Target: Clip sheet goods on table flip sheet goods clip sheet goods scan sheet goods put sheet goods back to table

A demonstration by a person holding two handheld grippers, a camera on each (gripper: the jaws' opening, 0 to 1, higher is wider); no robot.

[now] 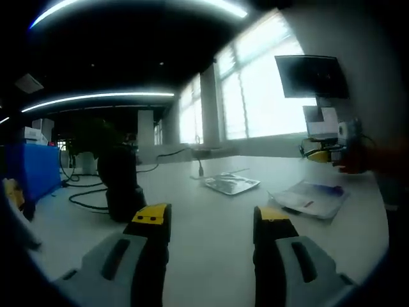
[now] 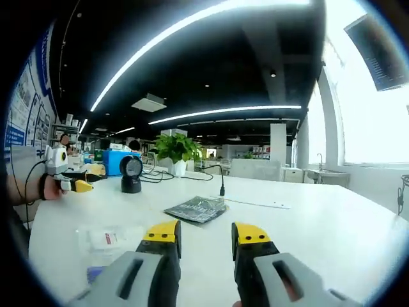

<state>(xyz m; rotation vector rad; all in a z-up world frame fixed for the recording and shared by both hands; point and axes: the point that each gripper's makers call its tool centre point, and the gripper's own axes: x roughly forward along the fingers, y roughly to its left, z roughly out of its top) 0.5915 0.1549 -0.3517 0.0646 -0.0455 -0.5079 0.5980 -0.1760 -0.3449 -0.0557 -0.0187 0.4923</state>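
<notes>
Two sheet packs lie flat on the white table (image 1: 211, 192). One is a silvery-dark pack (image 1: 231, 184), dark and shiny in the right gripper view (image 2: 198, 209). The other is a clear pack with blue and red print (image 1: 313, 197), which lies left of my right jaws (image 2: 105, 243). A black scanner on a stand (image 1: 121, 185) stands at the left, and at the table's far side in the right gripper view (image 2: 131, 174). My left gripper (image 1: 211, 220) is open and empty above the table. My right gripper (image 2: 206, 236) is open and empty, short of the dark pack. A hand holds the left gripper (image 2: 67, 176) at the table's left edge.
Black cables (image 1: 86, 192) trail beside the scanner. A cable end (image 2: 222, 185) stands up behind the dark pack. A blue box (image 1: 29, 169), a potted plant (image 2: 176, 150) and a wall monitor (image 1: 310, 75) lie beyond. The right gripper (image 1: 326, 152) and a hand (image 1: 354, 160) show at the right.
</notes>
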